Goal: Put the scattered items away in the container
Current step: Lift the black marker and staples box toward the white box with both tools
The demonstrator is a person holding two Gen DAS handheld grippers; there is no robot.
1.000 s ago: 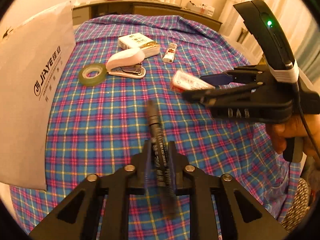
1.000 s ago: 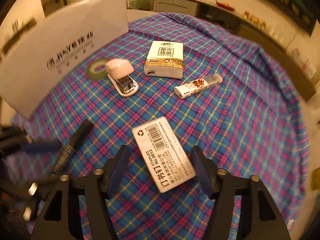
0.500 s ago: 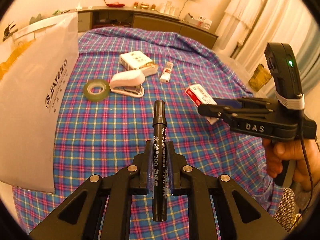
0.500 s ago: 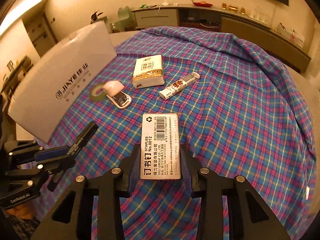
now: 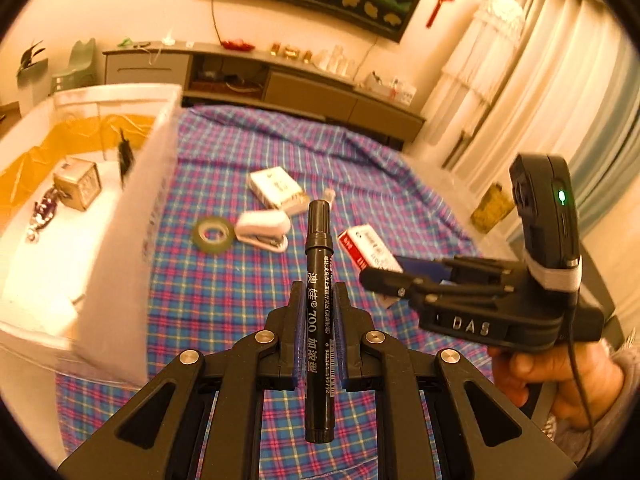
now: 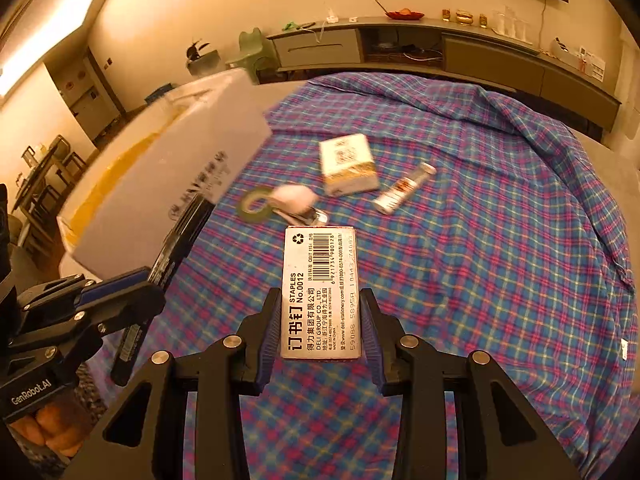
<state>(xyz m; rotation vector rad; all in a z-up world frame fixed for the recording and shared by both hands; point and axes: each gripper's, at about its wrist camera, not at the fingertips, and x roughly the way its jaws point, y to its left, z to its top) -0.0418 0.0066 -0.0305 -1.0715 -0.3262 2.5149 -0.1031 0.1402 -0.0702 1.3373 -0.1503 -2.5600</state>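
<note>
Black hand-held gripper (image 5: 318, 300): blue pads, silver screws, "DAS" lettering, green LED.

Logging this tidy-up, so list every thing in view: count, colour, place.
Marker: one, black, clamped in left gripper.
Staple box: one, white, clamped in right gripper.
Tape roll: one, green, on cloth.
Stapler: one, white, beside tape roll.
Tissue pack: one, white and gold, on cloth.
Small tube: one, white, right of tissue pack.
Container: one, white, left edge, already holding small items.
Plaid cloth: one, blue and pink, covering table.
Left gripper: black.
Right gripper: black.
</note>
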